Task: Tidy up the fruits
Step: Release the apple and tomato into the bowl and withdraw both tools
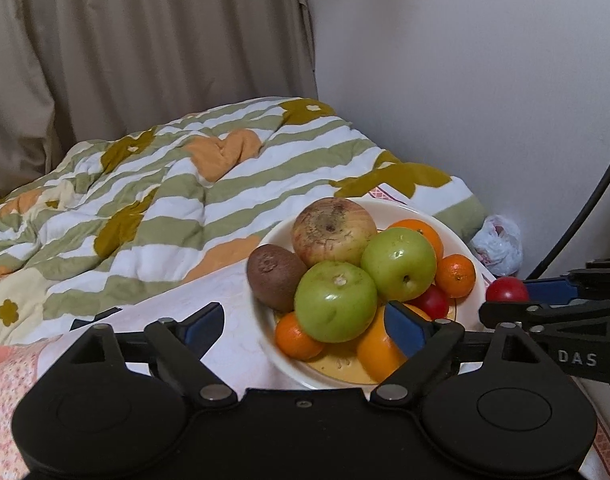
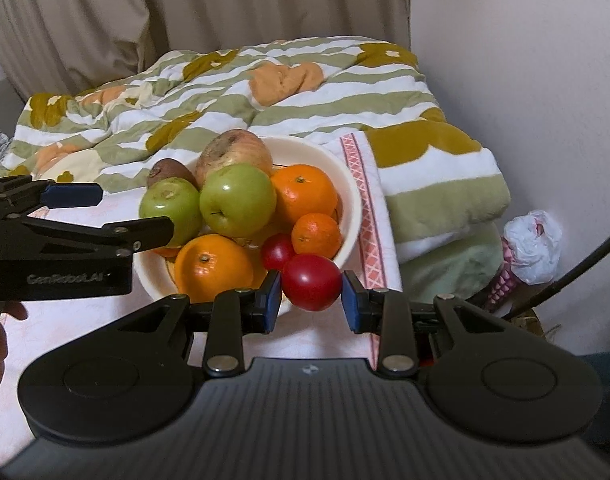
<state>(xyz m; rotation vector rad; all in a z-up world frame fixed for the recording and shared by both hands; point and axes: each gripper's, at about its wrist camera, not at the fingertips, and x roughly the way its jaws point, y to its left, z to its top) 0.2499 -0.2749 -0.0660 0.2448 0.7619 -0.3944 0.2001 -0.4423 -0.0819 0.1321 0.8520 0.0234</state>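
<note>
A cream bowl (image 1: 461,240) (image 2: 351,188) on a white cloth holds two green apples (image 1: 335,300) (image 2: 237,196), a pale large apple (image 1: 333,232), a kiwi (image 1: 273,276), oranges (image 2: 213,266), mandarins (image 2: 316,234) and a red tomato (image 2: 278,251). My right gripper (image 2: 311,300) is shut on a second red tomato (image 2: 312,282) at the bowl's near right rim; it also shows in the left wrist view (image 1: 507,289). My left gripper (image 1: 305,326) is open and empty, its right finger over the bowl's near edge.
A striped green, white and orange quilt (image 1: 165,200) lies bunched behind the bowl. Beige curtains (image 1: 145,40) and a white wall (image 1: 465,80) are behind. A crumpled white plastic bag (image 2: 533,246) sits at the right, beside a black cable (image 2: 577,272).
</note>
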